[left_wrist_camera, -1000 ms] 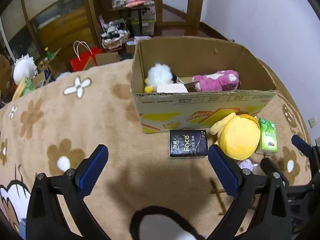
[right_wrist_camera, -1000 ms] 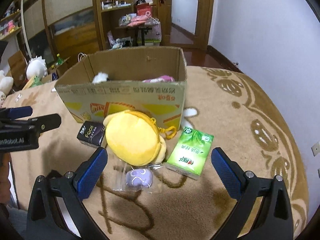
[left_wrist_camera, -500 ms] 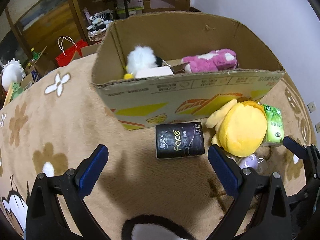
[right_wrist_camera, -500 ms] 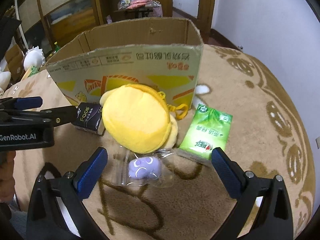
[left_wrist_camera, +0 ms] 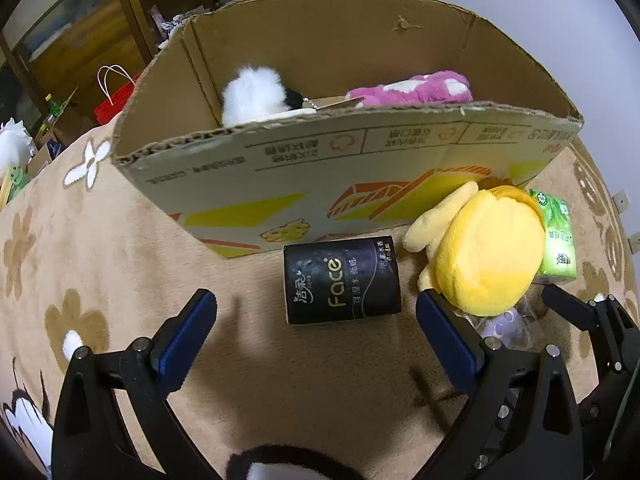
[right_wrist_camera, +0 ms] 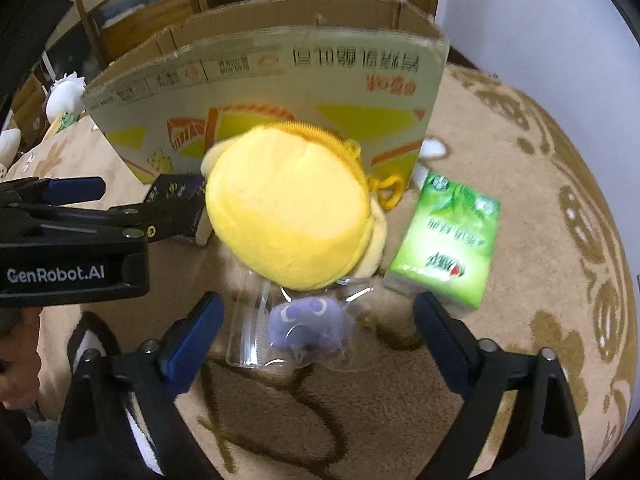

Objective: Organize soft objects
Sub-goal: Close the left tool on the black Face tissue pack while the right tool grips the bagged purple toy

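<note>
Black tissue pack [left_wrist_camera: 341, 280] btwn spread left gripper [left_wrist_camera: 316, 330], right gripper [right_wrist_camera: 318, 334] spread round purple toy [right_wrist_camera: 306, 322]

Purple toy [left_wrist_camera: 505, 326] half hidden behind left tool's finger [left_wrist_camera: 450, 338].

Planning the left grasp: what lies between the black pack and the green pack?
The yellow plush lies between black pack and green pack, seen in the left wrist view.
</note>
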Motion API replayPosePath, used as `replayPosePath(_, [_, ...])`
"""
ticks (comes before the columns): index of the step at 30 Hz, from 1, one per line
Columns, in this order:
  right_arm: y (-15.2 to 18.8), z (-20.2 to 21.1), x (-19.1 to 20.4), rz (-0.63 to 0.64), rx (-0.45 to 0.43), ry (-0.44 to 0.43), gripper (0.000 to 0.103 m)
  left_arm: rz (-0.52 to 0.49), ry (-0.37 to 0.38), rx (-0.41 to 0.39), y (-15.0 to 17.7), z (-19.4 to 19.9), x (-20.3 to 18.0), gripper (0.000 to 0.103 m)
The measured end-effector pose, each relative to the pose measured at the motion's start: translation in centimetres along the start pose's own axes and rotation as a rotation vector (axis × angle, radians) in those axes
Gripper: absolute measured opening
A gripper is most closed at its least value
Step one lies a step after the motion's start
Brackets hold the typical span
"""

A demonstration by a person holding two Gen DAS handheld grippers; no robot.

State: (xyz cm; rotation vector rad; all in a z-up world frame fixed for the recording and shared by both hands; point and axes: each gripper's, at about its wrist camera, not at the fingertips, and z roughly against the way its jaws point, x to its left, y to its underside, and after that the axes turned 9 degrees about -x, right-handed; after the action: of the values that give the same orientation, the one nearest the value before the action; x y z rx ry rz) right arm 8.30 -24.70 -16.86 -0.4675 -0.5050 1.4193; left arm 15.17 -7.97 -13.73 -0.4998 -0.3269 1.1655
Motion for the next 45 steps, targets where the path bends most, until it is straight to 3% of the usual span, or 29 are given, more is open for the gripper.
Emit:
replayPosePath(3, [0.2, -0.6, -0.1, -0.006, 0.022, 0.004, 0.093, 0.004, -0.004, 0.011, -0.1, -0.6, 0.1, 0.099])
replayPosePath(14, [0.4, -1.3, 0.3, 0.006, 0.028, 0.019, 0.092, 0.043, 0.009, 0.037, -0.4, -2.1, 0.4, 0.099])
replayPosePath(34, [0.8, -1.2, 1.5, 0.035, 0.037, 0.041, 0.099, 0.074, -0.014, 0.080, -0.9, -4.4, 0.6, 0.098])
replayPosePath(36, [0.9, -1.2, 1.7, 0.036, 0.039, 0.041, 0.099, 0.078, -0.006, 0.083, -1.0, -4.6, 0.7, 0.095])
replayPosePath(41, [1.0, -1.4, 2.0, 0.047, 0.039, 0.039, 0.100, 0.081, 0.023, 0.100, -0.5, -5.0, 1.6, 0.070])
replayPosePath(45, [0.9, -1.4, 1.6, 0.039, 0.039, 0.031, 0.098, 0.067, 0.012, 0.093, -0.6, -5.0, 1.4, 0.064])
